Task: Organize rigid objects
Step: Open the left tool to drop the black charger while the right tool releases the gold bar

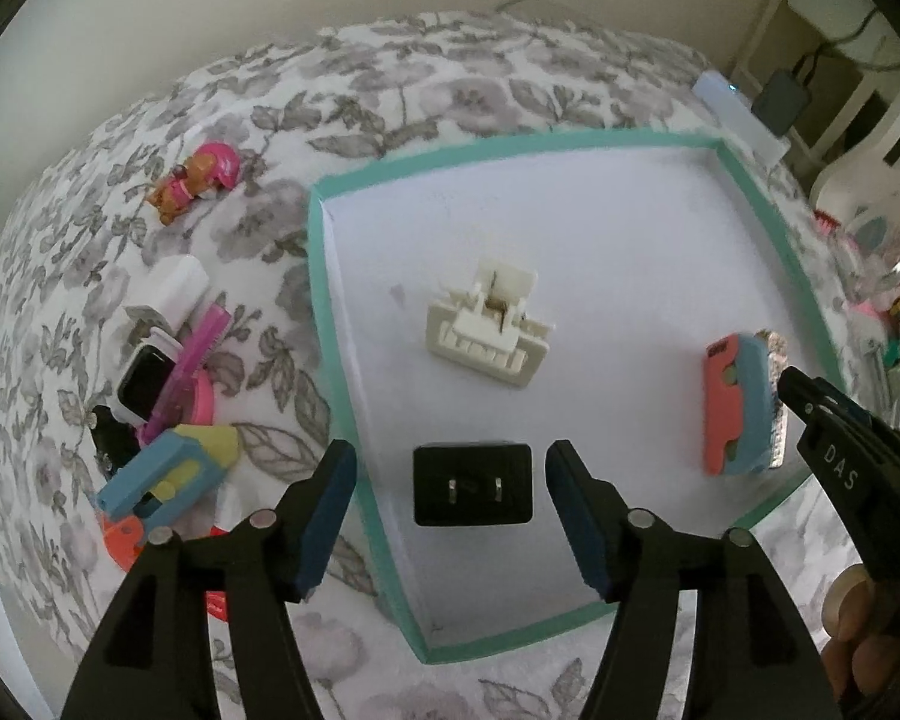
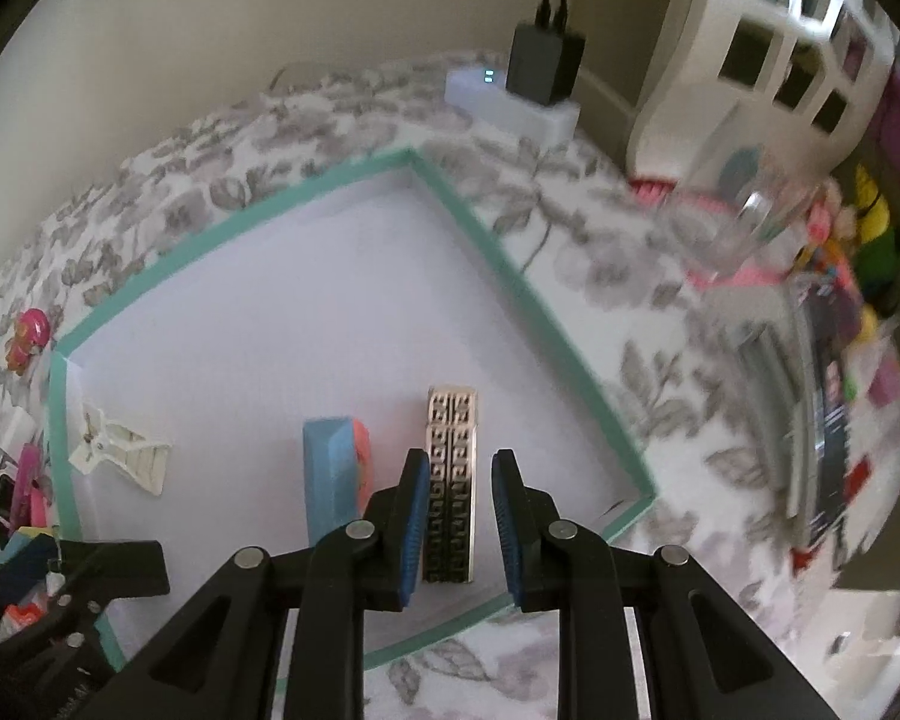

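A white tray with a teal rim (image 1: pixel 324 312) (image 2: pixel 468 222) lies on a floral cloth. In it are a black plug adapter (image 1: pixel 473 483), a cream hair claw clip (image 1: pixel 487 324) (image 2: pixel 123 450), a blue and coral toy (image 1: pixel 735 402) (image 2: pixel 333 480) and a patterned silver bar (image 1: pixel 777 396) (image 2: pixel 453 468). My left gripper (image 1: pixel 450 516) is open above the adapter, its jaws on either side. My right gripper (image 2: pixel 461 522) is open over the silver bar, not gripping it; it also shows in the left wrist view (image 1: pixel 792 384).
Left of the tray lie a pink puppy figure (image 1: pixel 195 180) (image 2: pixel 27 339), a smartwatch (image 1: pixel 147 381), a pink comb (image 1: pixel 189 360) and a blue toy (image 1: pixel 162 474). A white power strip (image 2: pixel 510 99) with a black charger (image 2: pixel 545 63) sits behind. Toy clutter lies at right (image 2: pixel 834 312).
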